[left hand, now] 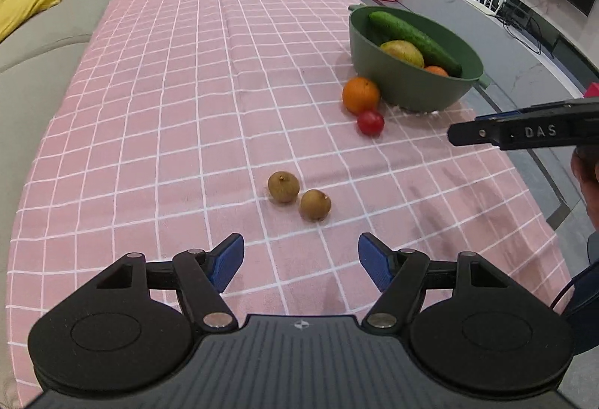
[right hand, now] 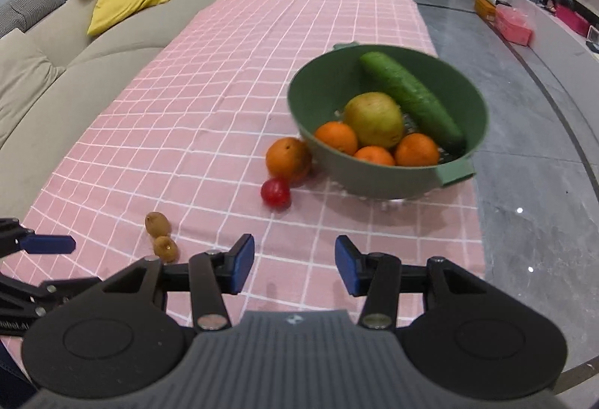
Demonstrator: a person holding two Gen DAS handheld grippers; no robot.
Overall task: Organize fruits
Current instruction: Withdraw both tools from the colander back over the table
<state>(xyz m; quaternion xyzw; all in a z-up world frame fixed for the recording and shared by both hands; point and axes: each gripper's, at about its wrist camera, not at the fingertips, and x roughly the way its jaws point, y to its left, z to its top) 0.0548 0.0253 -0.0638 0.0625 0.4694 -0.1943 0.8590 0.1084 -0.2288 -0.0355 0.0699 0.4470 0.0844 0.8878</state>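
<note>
Your left gripper (left hand: 300,261) wide, empty, above 2 longans (left hand: 299,194). Your right gripper (right hand: 294,265) wide, empty. Orange (right hand: 288,159) and cherry tomato (right hand: 276,192) beside green bowl (right hand: 385,180).

Tablecloth (left hand: 187,109): soft woven cloth, matt pink with white grid lines.
Bowl (right hand: 325,98): smooth matt green plastic.
Cucumber (right hand: 411,96): dark green skin, finely bumpy.
Loose orange (right hand: 287,159): pitted peel, faint sheen.
Red fruit (right hand: 276,193): smooth, glossy.
Two brown fruits (left hand: 283,186): dull, rough skin.
Left tongs (left hand: 299,261): matt black plastic, textured blue pads, metal pins.
Sofa (right hand: 56,72): matt beige fabric.
</note>
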